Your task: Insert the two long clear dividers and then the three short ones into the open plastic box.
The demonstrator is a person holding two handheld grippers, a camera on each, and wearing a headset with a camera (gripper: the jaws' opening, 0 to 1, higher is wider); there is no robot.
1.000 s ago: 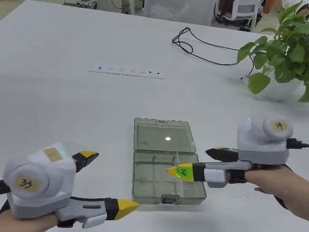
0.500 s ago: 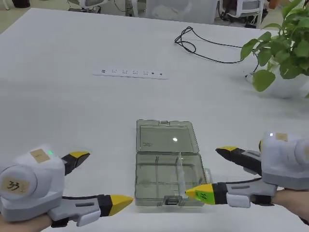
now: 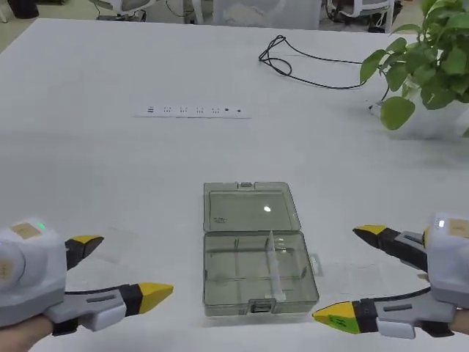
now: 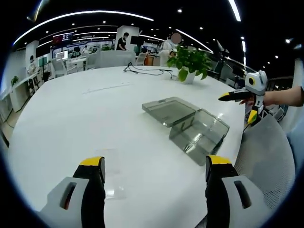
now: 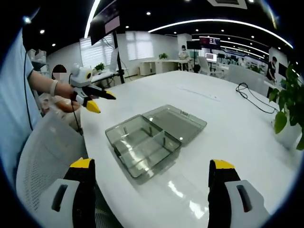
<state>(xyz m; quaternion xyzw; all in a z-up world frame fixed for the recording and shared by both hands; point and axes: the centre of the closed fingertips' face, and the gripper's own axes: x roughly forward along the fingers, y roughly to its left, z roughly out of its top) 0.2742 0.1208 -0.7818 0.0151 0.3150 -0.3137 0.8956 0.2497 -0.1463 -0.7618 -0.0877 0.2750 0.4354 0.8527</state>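
The open clear plastic box point(image 3: 220, 275) lies near the table's front edge, its lid point(image 3: 249, 207) flat behind it. One clear divider point(image 3: 275, 265) stands upright inside it, right of the middle. My left gripper point(image 3: 123, 267) is open to the left of the box, with a flat clear divider point(image 4: 112, 175) lying on the table between its jaws. My right gripper point(image 3: 344, 275) is open to the right of the box, apart from it. A faint clear sheet point(image 3: 359, 277) lies on the table there. The box point(image 5: 142, 142) lies ahead of the right gripper's jaws, and the box point(image 4: 199, 135) lies ahead and right of the left's.
A white power strip point(image 3: 192, 111) lies at mid-table. Beyond it, a black cable point(image 3: 308, 62) curls toward a potted plant point(image 3: 429, 66) at the far right. Office chairs stand past the far edge. A person's forearm point(image 5: 40, 83) holds the left gripper point(image 5: 88, 97).
My right gripper drew back from over the box to its right side; the upright divider stays in the box. My left gripper moved further left. The head camera shifted a little.
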